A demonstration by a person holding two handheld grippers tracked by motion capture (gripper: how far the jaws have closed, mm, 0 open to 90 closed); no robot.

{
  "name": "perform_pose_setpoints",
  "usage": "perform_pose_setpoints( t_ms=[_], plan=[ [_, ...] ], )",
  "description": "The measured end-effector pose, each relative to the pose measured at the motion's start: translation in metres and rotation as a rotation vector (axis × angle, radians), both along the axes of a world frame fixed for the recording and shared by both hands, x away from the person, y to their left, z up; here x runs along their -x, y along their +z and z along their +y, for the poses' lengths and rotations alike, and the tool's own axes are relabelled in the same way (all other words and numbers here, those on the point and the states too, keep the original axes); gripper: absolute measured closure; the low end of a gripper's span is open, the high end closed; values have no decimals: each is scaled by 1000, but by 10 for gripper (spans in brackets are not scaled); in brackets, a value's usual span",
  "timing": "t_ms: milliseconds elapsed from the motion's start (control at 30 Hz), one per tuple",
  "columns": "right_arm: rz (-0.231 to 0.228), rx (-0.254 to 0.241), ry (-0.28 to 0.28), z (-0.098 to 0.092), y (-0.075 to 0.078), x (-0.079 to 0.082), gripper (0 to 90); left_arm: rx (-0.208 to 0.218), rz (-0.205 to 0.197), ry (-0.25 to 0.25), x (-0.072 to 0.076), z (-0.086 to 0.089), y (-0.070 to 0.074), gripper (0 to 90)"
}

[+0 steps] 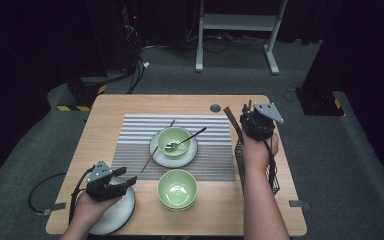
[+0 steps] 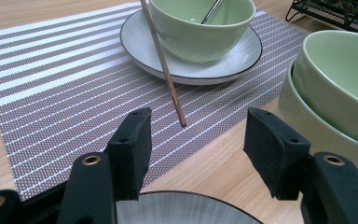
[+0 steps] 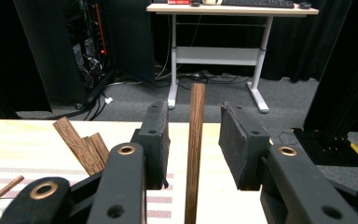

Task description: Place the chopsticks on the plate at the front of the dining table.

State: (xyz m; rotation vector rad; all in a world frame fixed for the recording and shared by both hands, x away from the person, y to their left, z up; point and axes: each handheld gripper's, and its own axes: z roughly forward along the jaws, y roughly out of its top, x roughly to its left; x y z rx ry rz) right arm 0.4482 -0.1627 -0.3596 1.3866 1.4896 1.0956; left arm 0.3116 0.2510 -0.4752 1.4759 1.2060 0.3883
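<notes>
**A:** Item one, the right claw [image 3: 193, 144]. Condition?

**B:** Jaws spread, nothing pinched. A wooden stick [image 3: 194, 154] stood upright in the gap between the pads, touching neither as far as could be seen. Its long axis ran vertical, parallel to the pad faces, so a straight squeeze looked enough to take it.

**A:** Location of that stick?

**B:** At the desk's [image 1: 130, 102] right edge, toward the far corner, rising out of a black wire rack [image 1: 272, 175]. More wooden pieces [image 3: 81, 147] leaned just beside it, on the side of the striped mat [image 1: 135, 135].

**A:** Item two, the left claw [image 2: 196, 142].

**B:** Jaws spread, empty, hanging over a grey plate [image 1: 122, 212] at the near left corner. One loose chopstick [image 2: 164, 65] lay ahead of it, tip on the mat, shaft slanting away against the plate under the far green bowl [image 2: 200, 28].

**A:** Which hand was nearer the rack?

**B:** The right, plainly. The left stood well apart from it, with the near green bowl [image 1: 177, 188] between.
</notes>
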Motion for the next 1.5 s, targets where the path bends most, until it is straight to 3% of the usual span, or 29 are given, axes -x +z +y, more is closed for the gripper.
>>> perform_pose_setpoints(
  t_ms=[733, 1000, 1267, 1500],
  plan=[
    [34, -17, -10, 2, -6, -7, 736, -1, -6, 9, 1, 1, 0, 424],
    [44, -26, -7, 2, -6, -7, 828, -12, -5, 4, 1, 1, 0, 424],
    [26, -27, 8, 3, -3, 2, 831, -11, -4, 0, 2, -1, 0, 425],
    [-11, -16, 47, 7, 1, 20, 831, 0, -1, -9, 2, -3, 1, 429]
  ],
)
